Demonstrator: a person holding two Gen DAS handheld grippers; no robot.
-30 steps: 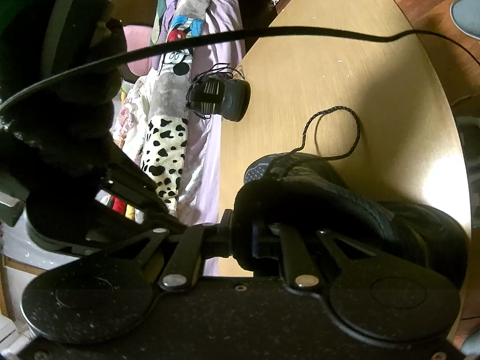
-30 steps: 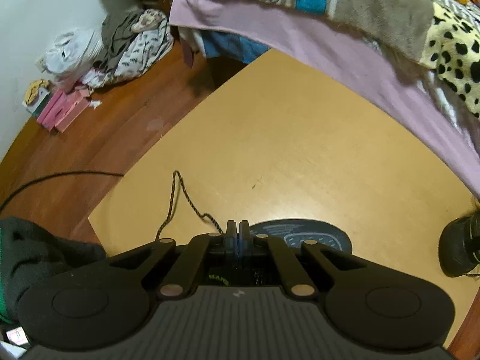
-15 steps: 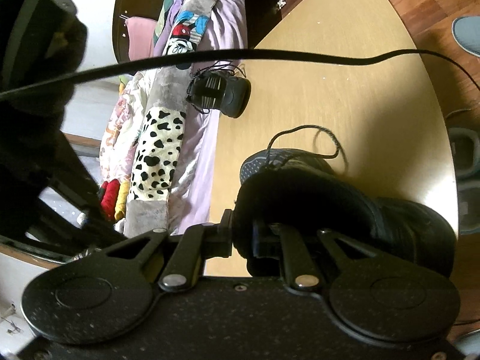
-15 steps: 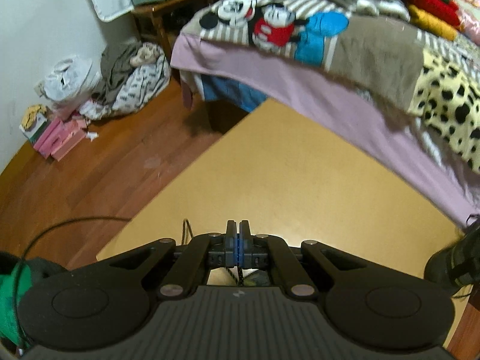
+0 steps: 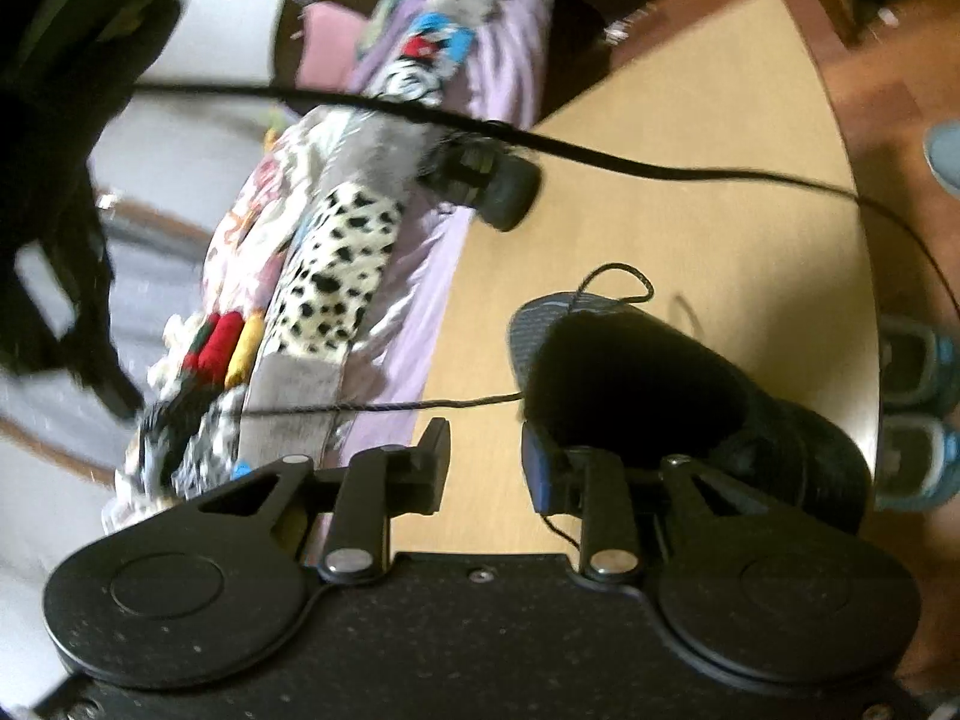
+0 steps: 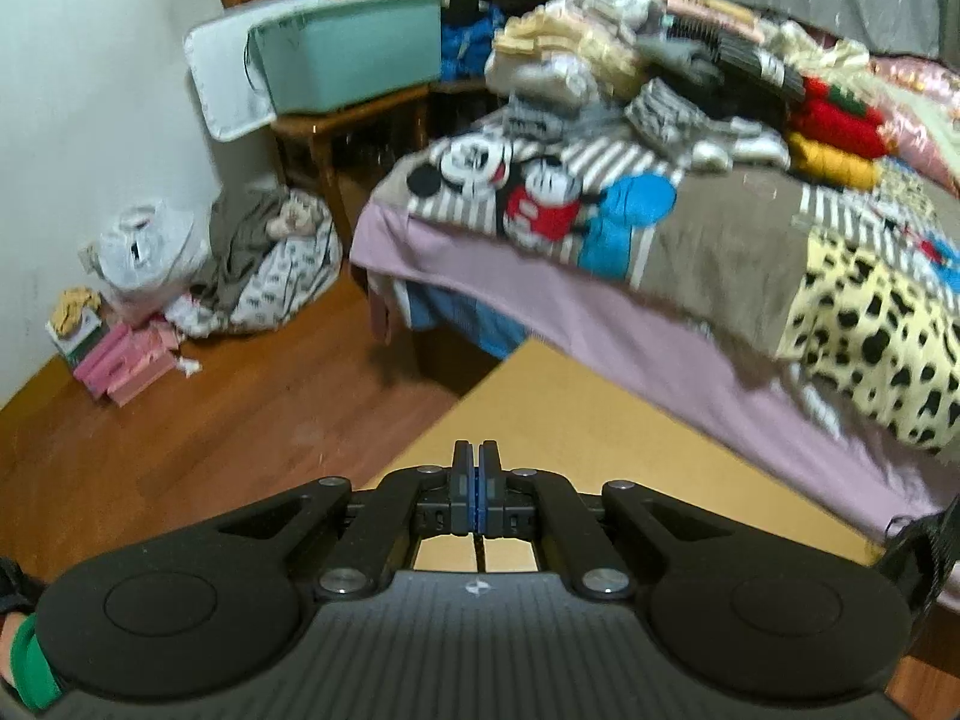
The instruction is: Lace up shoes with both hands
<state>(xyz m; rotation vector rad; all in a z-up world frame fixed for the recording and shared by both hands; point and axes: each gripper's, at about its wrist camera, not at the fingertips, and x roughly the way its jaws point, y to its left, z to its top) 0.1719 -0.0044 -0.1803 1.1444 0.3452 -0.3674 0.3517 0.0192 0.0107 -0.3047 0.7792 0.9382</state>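
Observation:
A black shoe stands on the wooden table in the left wrist view. My left gripper is open; its right finger touches the shoe's collar. A black lace runs taut from the shoe to the left, out of frame. A lace loop lies past the shoe's toe. My right gripper is shut, raised above the table; a dark strand hangs below its pads. The shoe is out of the right wrist view.
A second black shoe sits at the table's far edge by the bed. A black cable crosses above the table. Blue sneakers lie on the floor. The bed with piled clothes stands beyond the table in the right wrist view.
My left gripper has opened and let go of the shoe's collar. My right gripper has risen away from the table, pulling the lace taut; the loop by the toe has shrunk.

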